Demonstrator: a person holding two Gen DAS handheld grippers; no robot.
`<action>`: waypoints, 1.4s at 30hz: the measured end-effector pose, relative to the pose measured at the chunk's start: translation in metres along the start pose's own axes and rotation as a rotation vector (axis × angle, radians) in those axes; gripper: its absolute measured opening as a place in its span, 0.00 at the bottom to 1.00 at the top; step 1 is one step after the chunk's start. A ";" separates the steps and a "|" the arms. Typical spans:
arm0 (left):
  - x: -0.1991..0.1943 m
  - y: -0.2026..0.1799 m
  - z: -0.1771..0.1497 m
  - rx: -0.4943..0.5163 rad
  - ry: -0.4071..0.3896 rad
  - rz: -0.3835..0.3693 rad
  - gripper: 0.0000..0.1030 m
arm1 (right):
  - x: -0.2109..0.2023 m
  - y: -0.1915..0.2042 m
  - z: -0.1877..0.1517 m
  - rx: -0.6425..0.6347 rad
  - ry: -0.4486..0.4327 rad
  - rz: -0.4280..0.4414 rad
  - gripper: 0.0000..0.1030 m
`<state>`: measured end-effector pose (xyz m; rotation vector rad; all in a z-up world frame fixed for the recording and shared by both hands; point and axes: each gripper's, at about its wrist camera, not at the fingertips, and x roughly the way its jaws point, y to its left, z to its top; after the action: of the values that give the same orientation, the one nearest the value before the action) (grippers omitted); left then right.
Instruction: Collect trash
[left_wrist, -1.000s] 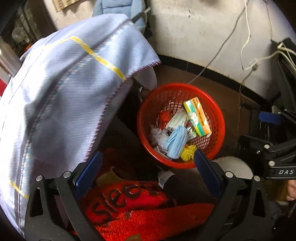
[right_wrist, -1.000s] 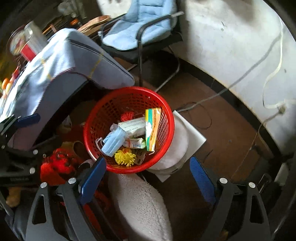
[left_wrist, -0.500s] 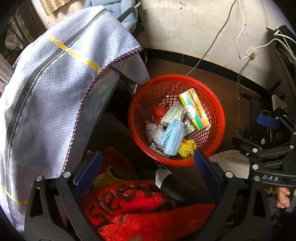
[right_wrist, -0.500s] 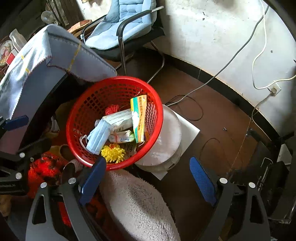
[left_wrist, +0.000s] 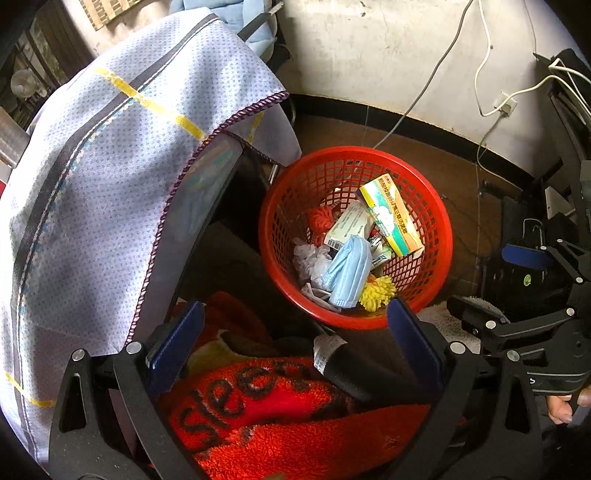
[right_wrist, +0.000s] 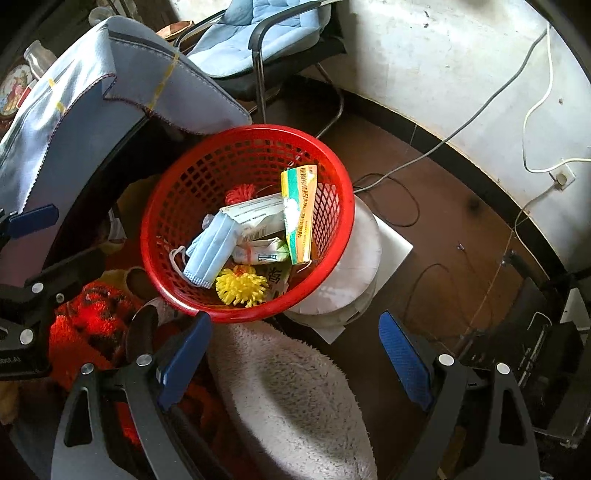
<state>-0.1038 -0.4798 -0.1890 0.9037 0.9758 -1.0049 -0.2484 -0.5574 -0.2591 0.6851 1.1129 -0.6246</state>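
Left wrist view: left gripper (left_wrist: 295, 325) spread wide, nothing between its blue pads, held above an orange-red fleecy blanket (left_wrist: 295, 424). Round red plastic mesh basket (left_wrist: 354, 162) on the floor just beyond, holding a pale blue face mask (left_wrist: 347, 271), a yellow-green carton (left_wrist: 391, 216), a yellow pom-pom (left_wrist: 376, 291) and crumpled white paper (left_wrist: 310, 258). Blue dotted cloth (left_wrist: 110, 184) drapes at left.

Right wrist view: right gripper (right_wrist: 295, 354) likewise spread, empty, over a white fleecy cushion (right_wrist: 291, 406). Basket (right_wrist: 240, 314) sits far-left of it, beside a white round lid (right_wrist: 365, 251).

Glossy red plastic mesh basket (right_wrist: 177, 295); soft pleated cloth mask (right_wrist: 212, 249); printed cardboard box (right_wrist: 299, 212); fluffy white rug (right_wrist: 291, 402); woven tablecloth (left_wrist: 110, 166).
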 end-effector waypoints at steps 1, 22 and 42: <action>0.000 0.000 0.000 0.001 0.000 -0.001 0.92 | 0.000 0.000 0.000 0.001 0.000 0.001 0.87; -0.005 0.005 0.000 -0.020 -0.031 0.020 0.92 | -0.016 -0.017 0.023 0.041 -0.057 0.012 0.87; -0.062 0.028 0.004 -0.062 -0.222 0.120 0.92 | -0.039 -0.013 0.047 0.035 -0.175 -0.021 0.93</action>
<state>-0.0907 -0.4605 -0.1249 0.7719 0.7536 -0.9457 -0.2430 -0.5969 -0.2110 0.6367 0.9499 -0.7093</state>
